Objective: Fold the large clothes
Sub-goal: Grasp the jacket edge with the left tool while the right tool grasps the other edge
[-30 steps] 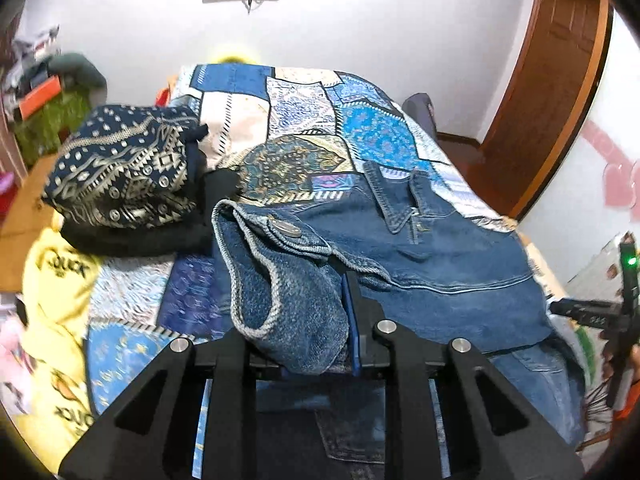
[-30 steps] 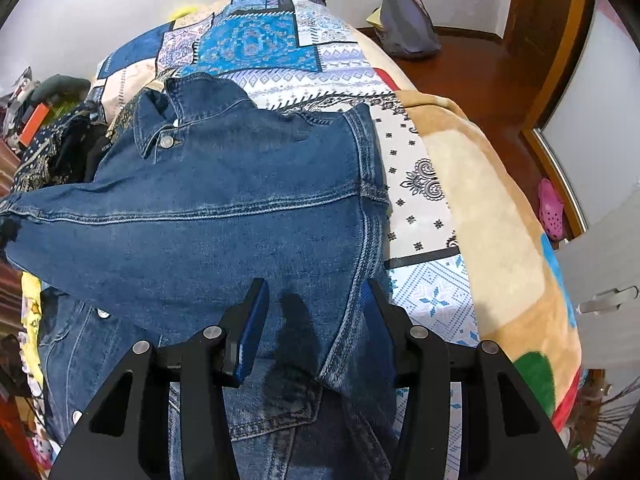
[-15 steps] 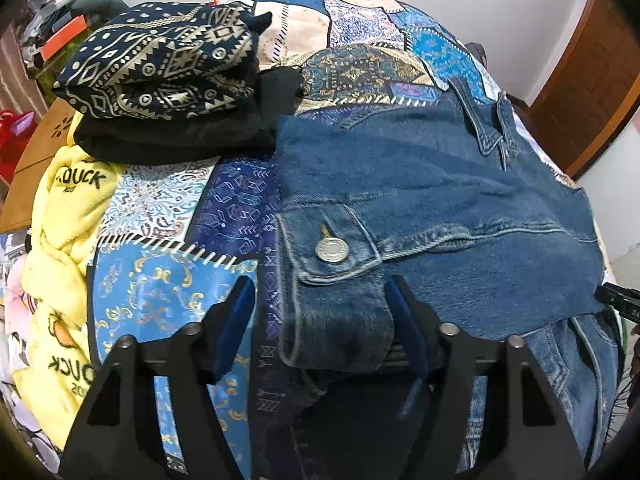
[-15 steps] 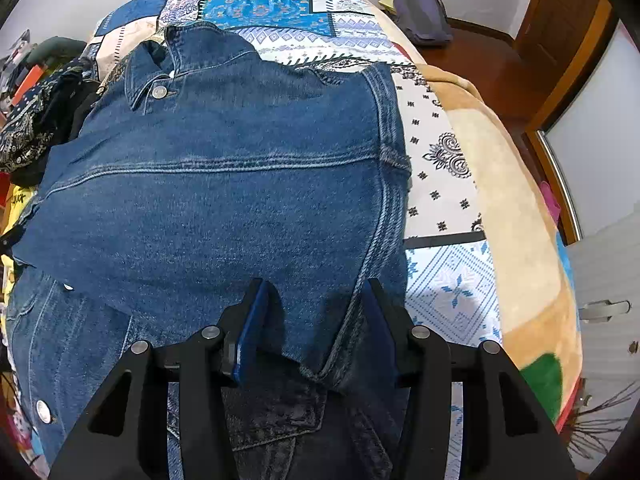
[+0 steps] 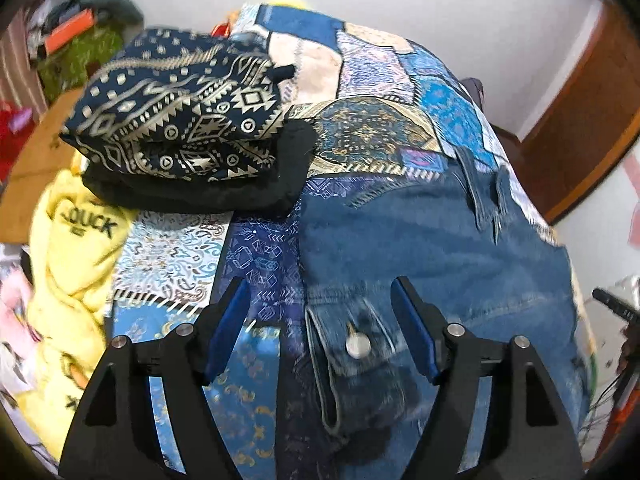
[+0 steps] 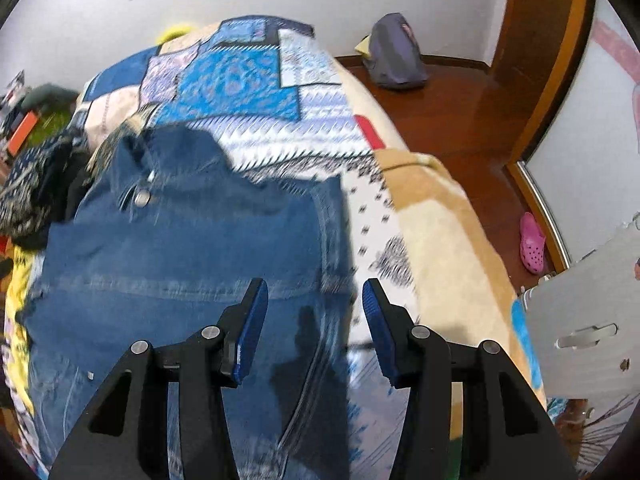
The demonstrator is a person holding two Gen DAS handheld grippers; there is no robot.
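A blue denim jacket (image 5: pixel 432 252) lies folded on the patchwork bedspread (image 5: pixel 384 92); its buttoned cuff (image 5: pixel 356 356) rests between my left fingers. My left gripper (image 5: pixel 320 324) is open above that cuff and holds nothing. In the right wrist view the jacket (image 6: pixel 192 248) lies flat with its collar and button toward the far left. My right gripper (image 6: pixel 316 320) is open above the jacket's right edge and holds nothing.
A folded navy patterned garment (image 5: pixel 180 112) sits on a black one (image 5: pixel 224 192) at the bed's far left. A yellow garment (image 5: pixel 68 276) lies at the left edge. Wooden floor (image 6: pixel 460 120) with a grey bag (image 6: pixel 394 54), a pink shoe (image 6: pixel 532 246) and a door lies right of the bed.
My left gripper let go of the sleeve, which now lies flat on the jacket, and drew back. My right gripper opened wider and lifted off the jacket's right edge.
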